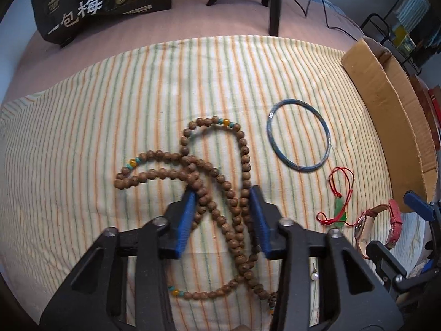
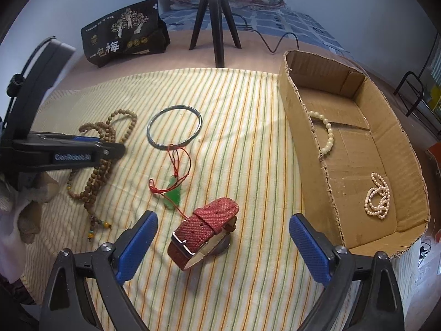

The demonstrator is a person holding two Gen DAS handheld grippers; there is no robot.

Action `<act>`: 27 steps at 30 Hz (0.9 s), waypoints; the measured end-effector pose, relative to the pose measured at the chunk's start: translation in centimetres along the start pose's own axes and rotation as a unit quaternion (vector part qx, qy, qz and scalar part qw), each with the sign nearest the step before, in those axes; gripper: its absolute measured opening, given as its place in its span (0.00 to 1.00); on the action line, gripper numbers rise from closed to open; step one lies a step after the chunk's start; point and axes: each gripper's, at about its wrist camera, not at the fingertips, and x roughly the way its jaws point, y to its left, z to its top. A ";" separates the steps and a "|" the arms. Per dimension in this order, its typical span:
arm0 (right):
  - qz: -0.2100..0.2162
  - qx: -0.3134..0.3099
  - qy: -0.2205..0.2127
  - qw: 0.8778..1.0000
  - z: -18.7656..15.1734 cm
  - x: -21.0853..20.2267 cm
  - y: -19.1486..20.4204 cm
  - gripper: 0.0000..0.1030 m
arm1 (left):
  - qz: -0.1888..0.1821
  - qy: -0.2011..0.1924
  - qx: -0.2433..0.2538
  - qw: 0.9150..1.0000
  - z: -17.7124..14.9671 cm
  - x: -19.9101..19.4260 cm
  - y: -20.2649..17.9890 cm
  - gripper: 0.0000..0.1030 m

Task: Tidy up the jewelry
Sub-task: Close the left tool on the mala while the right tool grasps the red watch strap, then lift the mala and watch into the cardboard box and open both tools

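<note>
Two pearl pieces (image 2: pixel 377 195) are already lying in the box (image 2: pixel 308 149). The left gripper (image 1: pixel 223 215) is straddling the beads (image 1: pixel 217 182), jaws half open, pads apparently touching strands. The right gripper (image 2: pixel 223 245) is hovering wide open over the watch (image 2: pixel 205 230); bangle (image 2: pixel 174 125) and pendant (image 2: pixel 173 194) are waiting.

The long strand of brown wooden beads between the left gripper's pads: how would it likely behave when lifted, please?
The long strand of brown wooden beads lies in crossing loops, so it is probably floppy and would hang and swing. Round beads may slip between the pads. The overlapping loops might snag.
</note>
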 end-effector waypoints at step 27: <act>0.047 -0.040 -0.047 0.997 0.3 -4.0 0.7 0.21 | -0.058 -0.043 -0.041 0.997 1.4 -5.2 3.5 0.11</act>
